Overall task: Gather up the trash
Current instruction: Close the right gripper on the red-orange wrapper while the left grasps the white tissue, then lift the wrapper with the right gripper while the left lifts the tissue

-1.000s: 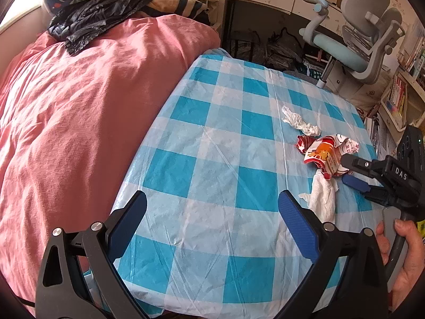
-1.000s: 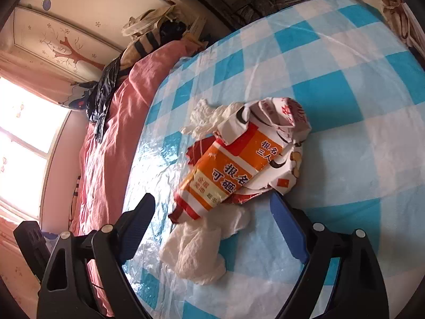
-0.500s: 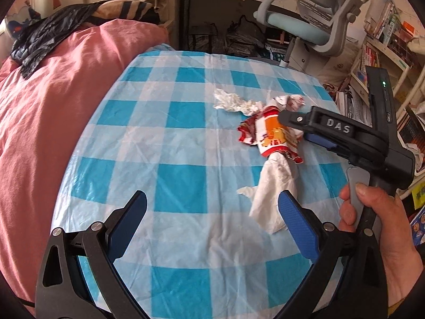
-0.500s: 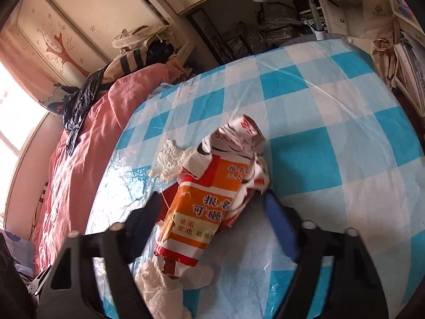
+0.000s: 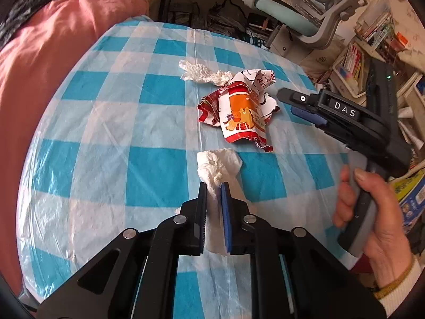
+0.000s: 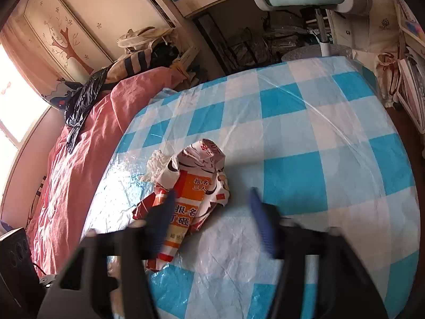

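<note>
Checked blue-and-white plastic covers the tabletop (image 5: 148, 170), and near its front edge our left claw (image 5: 213, 186) is clamped on the white tissue (image 5: 219, 164); most of the wad bulges out beyond the tips and a strip runs back between the pads. We judge that hold thin: tissue tears easily, and a quick lift could leave a piece behind or drag the loose plastic up with it.

Just beyond the tissue lies the crumpled red-and-orange wrapper (image 5: 239, 114), and behind that, touching it, a second twisted tissue (image 5: 202, 73). Our right claw (image 6: 211, 214) hangs over the wrapper with its jaws spread. In its own view the left pad overlaps the wrapper's print while the right pad sits over bare cloth, so the wrapper is off-centre in the gap (the pads are blurred, so we cannot tell whether they touch it). Closing like that could pinch only one flap, or nudge the wrapper sideways into the far tissue.

Room is decent. To the left the tabletop butts against a bed with a pink quilt (image 5: 39, 66); to the right it drops toward a crowded bookshelf (image 5: 353, 63), and an office chair (image 5: 300, 16) stands past the far edge. The two claws are near each other, so we would lift them apart.
</note>
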